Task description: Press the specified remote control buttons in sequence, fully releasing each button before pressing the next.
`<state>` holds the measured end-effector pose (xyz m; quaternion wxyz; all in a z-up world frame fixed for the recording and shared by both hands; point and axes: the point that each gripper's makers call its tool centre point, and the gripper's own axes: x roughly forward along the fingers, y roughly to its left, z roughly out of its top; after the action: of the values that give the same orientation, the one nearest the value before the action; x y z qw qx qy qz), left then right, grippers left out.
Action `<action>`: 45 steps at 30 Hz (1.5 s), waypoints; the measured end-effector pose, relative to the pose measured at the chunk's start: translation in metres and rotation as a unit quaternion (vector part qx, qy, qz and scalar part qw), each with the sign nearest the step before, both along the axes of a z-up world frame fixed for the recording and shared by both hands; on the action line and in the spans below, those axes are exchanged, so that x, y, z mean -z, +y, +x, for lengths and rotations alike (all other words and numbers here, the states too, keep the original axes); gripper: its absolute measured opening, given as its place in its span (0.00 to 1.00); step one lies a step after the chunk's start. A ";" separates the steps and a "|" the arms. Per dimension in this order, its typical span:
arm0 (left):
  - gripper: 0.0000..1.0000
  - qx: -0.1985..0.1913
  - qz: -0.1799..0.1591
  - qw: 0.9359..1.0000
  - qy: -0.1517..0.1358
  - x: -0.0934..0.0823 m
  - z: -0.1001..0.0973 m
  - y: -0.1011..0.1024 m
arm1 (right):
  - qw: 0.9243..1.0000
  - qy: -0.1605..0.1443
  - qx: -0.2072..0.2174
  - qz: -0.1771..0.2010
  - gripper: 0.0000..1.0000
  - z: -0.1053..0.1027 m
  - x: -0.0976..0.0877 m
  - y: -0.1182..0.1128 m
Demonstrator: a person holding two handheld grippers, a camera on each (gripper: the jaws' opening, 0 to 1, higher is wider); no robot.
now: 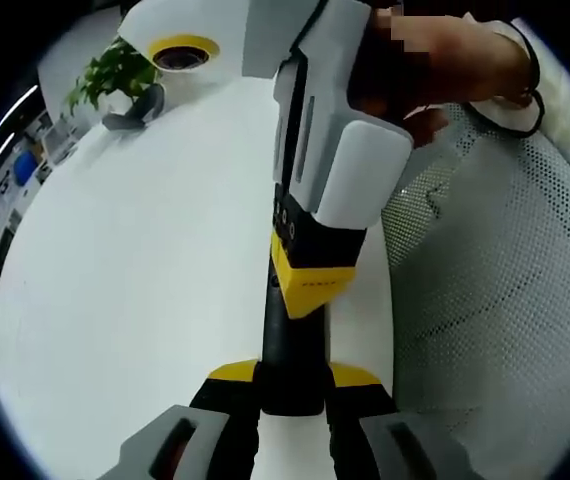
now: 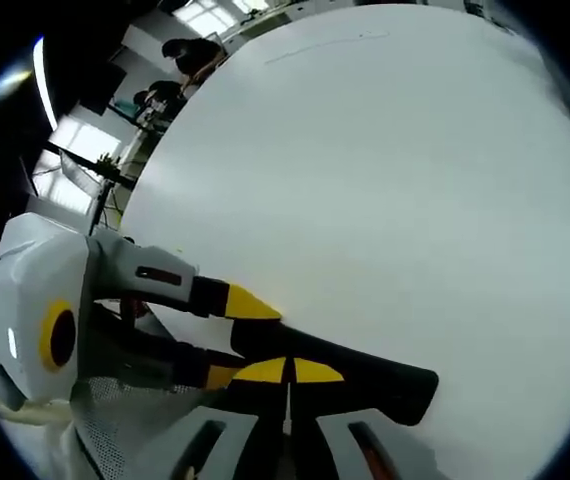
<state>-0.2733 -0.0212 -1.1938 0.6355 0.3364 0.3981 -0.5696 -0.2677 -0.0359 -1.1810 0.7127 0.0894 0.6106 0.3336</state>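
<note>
Your left jaws are closed on the near end of the remote (image 1: 290, 355), one yellow-tipped jaw on each side of the dark slab, and the left gripper (image 1: 292, 395) holds it over the white table (image 1: 135, 290). In the right gripper view your own jaws sit with their yellow tips drawn together, touching or nearly so, just above the remote's top face, so the right gripper (image 2: 287, 372) is set as a single narrow poking point, holding nothing.

The remote juts forward from your left grip, and in the left gripper view the right gripper's body comes down over its far end; no buttons can be made out in either view. It looks stiff and light, with a smooth plastic shell, so I judge it could pivot or slip in a grip at one end when you press at the other. Keep the side squeeze firm and press straight down, gently. A potted plant (image 1: 115, 75) stands at the far edge of the table, beside a mesh chair (image 1: 505, 300).
</note>
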 end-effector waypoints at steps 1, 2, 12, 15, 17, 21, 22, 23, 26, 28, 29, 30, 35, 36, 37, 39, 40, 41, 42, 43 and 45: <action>0.24 -0.001 0.000 1.000 0.000 0.000 0.000 0.000 | 1.000 -0.001 -0.001 0.000 0.00 0.000 0.001 0.001; 0.24 -0.001 -0.001 1.000 0.000 0.000 0.000 0.000 | 1.000 -0.001 -0.006 -0.006 0.00 -0.002 0.003 0.000; 0.24 -0.003 -0.002 1.000 -0.001 0.000 0.000 0.000 | 1.000 -0.005 -0.012 -0.014 0.00 -0.003 0.002 0.000; 0.24 -0.003 0.000 1.000 -0.002 0.000 0.000 0.000 | 1.000 -0.006 -0.012 -0.016 0.00 -0.002 0.002 0.000; 0.24 -0.003 -0.001 1.000 -0.003 0.000 0.000 0.000 | 1.000 -0.006 -0.012 -0.016 0.00 -0.001 0.003 0.000; 0.24 -0.004 -0.001 1.000 -0.002 0.000 0.000 0.000 | 1.000 -0.007 -0.013 -0.019 0.00 0.002 0.005 0.000; 0.24 -0.004 0.000 1.000 -0.003 0.000 0.000 0.000 | 1.000 -0.007 -0.014 -0.020 0.00 0.002 0.005 0.000; 0.24 -0.004 0.000 1.000 -0.003 0.000 0.000 0.000 | 1.000 -0.007 -0.015 -0.021 0.00 0.003 0.005 0.000; 0.24 -0.005 0.001 1.000 -0.002 0.001 0.000 0.000 | 0.999 -0.010 -0.017 -0.026 0.00 0.004 0.006 0.000; 0.24 -0.006 0.002 1.000 -0.002 0.001 0.000 0.000 | 0.999 -0.015 -0.019 -0.032 0.00 0.005 0.006 0.000; 0.24 -0.006 0.003 1.000 -0.002 0.000 0.000 0.000 | 0.999 -0.017 -0.020 -0.034 0.00 0.005 0.007 0.000; 0.24 -0.007 0.003 1.000 -0.002 0.000 0.000 0.000 | 0.999 -0.025 -0.024 -0.039 0.00 0.006 0.007 0.000; 0.24 -0.009 0.006 1.000 -0.002 0.000 0.000 0.000 | 0.998 -0.040 -0.031 -0.041 0.00 0.001 0.005 0.000; 0.24 -0.010 0.006 1.000 -0.003 0.000 0.000 0.000 | 0.998 -0.040 -0.029 -0.040 0.00 0.000 0.005 0.000; 0.24 -0.009 0.007 1.000 -0.003 0.000 0.000 0.000 | 0.998 -0.041 -0.028 -0.039 0.00 0.000 0.004 0.000; 0.24 -0.009 0.008 1.000 -0.003 0.000 0.000 0.000 | 0.998 -0.044 -0.026 -0.037 0.00 0.000 0.003 0.000; 0.24 -0.006 0.006 1.000 -0.004 0.000 0.000 0.000 | 0.998 -0.045 -0.025 -0.037 0.00 -0.001 0.003 -0.001; 0.25 -0.004 0.005 1.000 -0.005 0.000 0.000 0.000 | 0.998 -0.049 -0.024 -0.037 0.00 -0.001 0.002 -0.001; 0.25 -0.006 0.004 1.000 -0.005 0.000 0.000 0.000 | 0.998 -0.051 -0.023 -0.038 0.00 0.000 0.002 -0.001; 0.25 -0.007 0.003 1.000 -0.005 0.000 0.000 0.000 | 0.997 -0.059 -0.025 -0.043 0.00 0.001 0.001 -0.001; 0.25 -0.008 0.003 1.000 -0.005 0.000 0.000 0.000 | 0.995 -0.080 -0.029 -0.053 0.00 0.004 -0.001 -0.003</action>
<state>-0.2734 -0.0216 -1.1940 0.6413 0.3377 0.3991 -0.5616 -0.2636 -0.0390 -1.1802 0.7529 0.0073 0.5709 0.3274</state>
